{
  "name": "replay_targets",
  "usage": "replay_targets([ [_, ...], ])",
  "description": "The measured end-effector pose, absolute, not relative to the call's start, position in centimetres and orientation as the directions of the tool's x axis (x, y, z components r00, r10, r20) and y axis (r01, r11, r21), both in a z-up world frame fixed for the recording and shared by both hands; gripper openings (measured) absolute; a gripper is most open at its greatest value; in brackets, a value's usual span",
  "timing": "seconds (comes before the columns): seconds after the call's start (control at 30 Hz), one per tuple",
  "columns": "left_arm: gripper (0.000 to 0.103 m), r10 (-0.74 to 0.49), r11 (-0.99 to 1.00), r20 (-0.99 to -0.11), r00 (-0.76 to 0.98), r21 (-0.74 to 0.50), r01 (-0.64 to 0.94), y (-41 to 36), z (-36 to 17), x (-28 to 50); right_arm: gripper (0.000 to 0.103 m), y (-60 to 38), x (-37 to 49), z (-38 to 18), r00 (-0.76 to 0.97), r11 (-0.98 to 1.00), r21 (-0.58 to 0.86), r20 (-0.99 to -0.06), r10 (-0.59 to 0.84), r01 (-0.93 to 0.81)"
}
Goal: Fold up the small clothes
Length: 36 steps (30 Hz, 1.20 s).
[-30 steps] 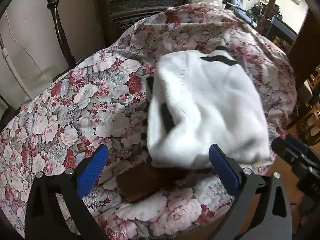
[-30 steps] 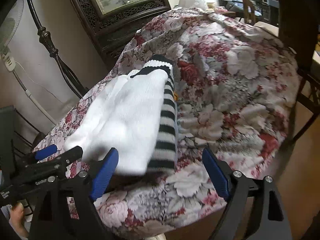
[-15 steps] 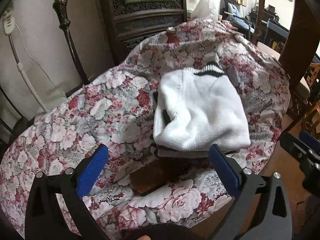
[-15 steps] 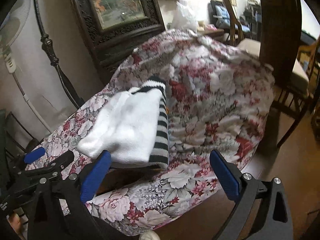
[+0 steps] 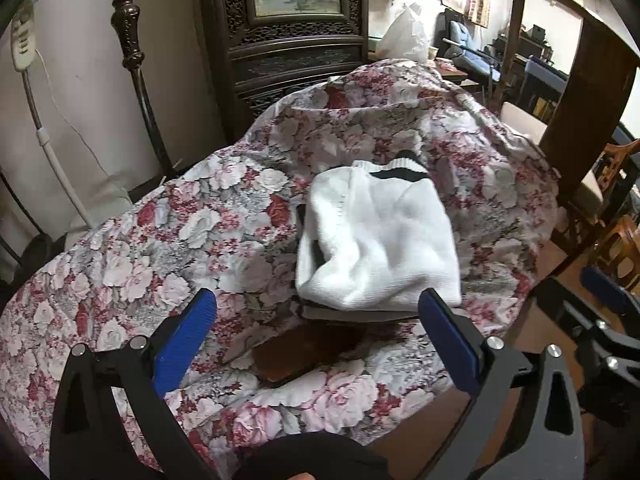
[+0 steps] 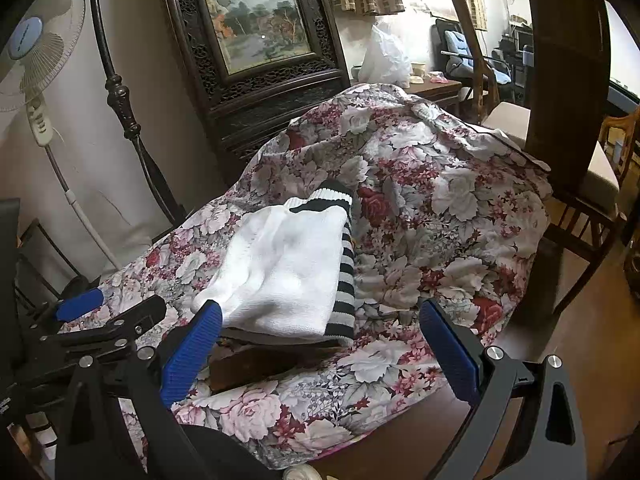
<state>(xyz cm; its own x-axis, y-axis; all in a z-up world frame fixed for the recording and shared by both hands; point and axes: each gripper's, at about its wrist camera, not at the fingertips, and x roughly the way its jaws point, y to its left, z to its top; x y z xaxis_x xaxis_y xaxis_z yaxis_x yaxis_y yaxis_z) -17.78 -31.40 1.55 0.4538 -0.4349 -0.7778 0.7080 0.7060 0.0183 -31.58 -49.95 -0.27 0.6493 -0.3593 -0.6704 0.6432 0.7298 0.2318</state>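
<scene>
A folded white sock with a black band at its cuff lies on the floral cloth, on top of a black-and-white striped sock. It also shows in the right wrist view. My left gripper is open and empty, held back from the near edge of the socks. My right gripper is open and empty, also short of the socks. The left gripper shows at the left of the right wrist view.
A bare brown patch of wood shows through the cloth just before the socks. A carved dark frame with a painting stands behind. A fan stands at the left. Wooden chairs stand at the right.
Both grippers have pulled back and up from the socks, so the socks look smaller and farther. The socks lie still on the cloth.
</scene>
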Motion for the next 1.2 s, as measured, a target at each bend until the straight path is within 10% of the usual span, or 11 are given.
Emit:
replay_targets([
  [1.2, 0.098, -0.299, 0.728, -0.839, 0.455, 0.108, 0.677, -32.7, 1.0, -17.8, 0.099, -49.1, -31.5, 0.3, 0.675, 0.735, 0.254, -0.647, -0.354, 0.628],
])
